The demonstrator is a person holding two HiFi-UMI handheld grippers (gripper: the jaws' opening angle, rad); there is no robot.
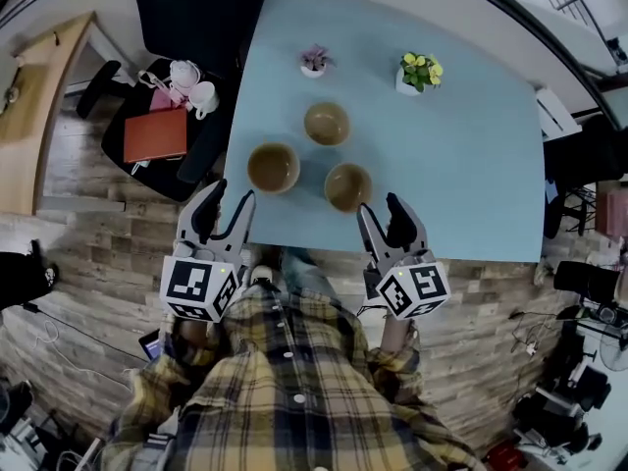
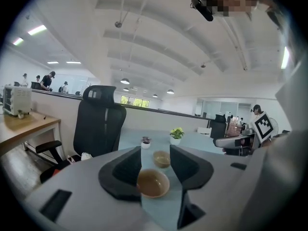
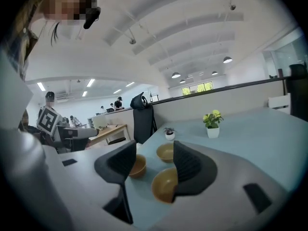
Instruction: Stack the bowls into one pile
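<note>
Three brown bowls stand apart on the light blue table (image 1: 461, 165): a left bowl (image 1: 273, 168), a far bowl (image 1: 327, 124) and a right bowl (image 1: 348, 186). My left gripper (image 1: 228, 204) is open at the table's front edge, just short of the left bowl, which shows between its jaws (image 2: 153, 183) with the far bowl (image 2: 161, 159) behind. My right gripper (image 1: 381, 214) is open beside the right bowl, a little nearer me. In the right gripper view that bowl (image 3: 165, 185) lies partly behind the right jaw, with the left bowl (image 3: 137, 166) and far bowl (image 3: 166, 152) beyond. Both grippers are empty.
Two small potted plants stand at the table's back, one purple (image 1: 314, 62) and one yellow (image 1: 420, 72). A black office chair (image 1: 196, 27) is at the table's left, beside a seat with a red folder (image 1: 155, 135) and white items. A wooden desk (image 1: 39, 116) is far left.
</note>
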